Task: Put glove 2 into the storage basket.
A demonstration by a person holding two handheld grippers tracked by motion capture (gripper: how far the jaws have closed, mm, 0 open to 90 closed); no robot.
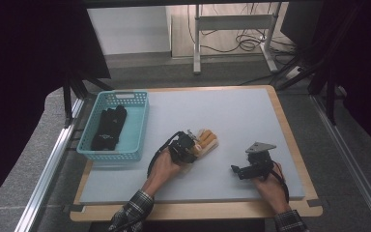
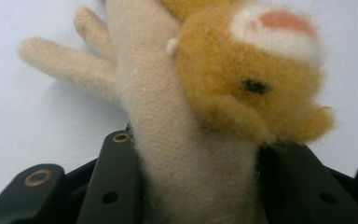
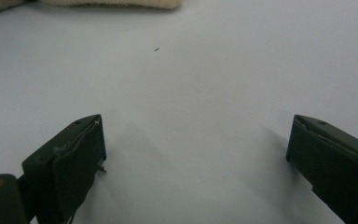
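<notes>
In the high view, the left gripper (image 1: 192, 145) sits near the middle of the grey table mat (image 1: 241, 116), held by the person's left hand (image 1: 164, 166), and its jaws meet the cream and orange plush glove (image 1: 207, 141), which lies on the mat just beyond the gripper body. The right gripper (image 1: 236, 169) rests on the mat well apart from the glove, toward the near right corner, in the person's right hand (image 1: 270, 186), with its grey three-cornered plate facing up. A turquoise basket (image 1: 137, 130) stands at the left edge of the mat and contains a black glove (image 1: 108, 128). In the left gripper view, the plush glove (image 2: 186, 154) runs between the two black jaws, with its cream cuff pressed on both sides by the pads; the left gripper is clamped on the glove. Cream fingers (image 2: 60, 58) spread out at upper left, and an orange animal face with a dark eye covers the back of the glove at upper right. In the right gripper view, the right gripper (image 3: 196, 144) has its jaws spread wide over bare mat, with nothing between them. A cream edge of the plush glove (image 3: 112, 3) lies along the top border, well apart from the jaws.
</notes>
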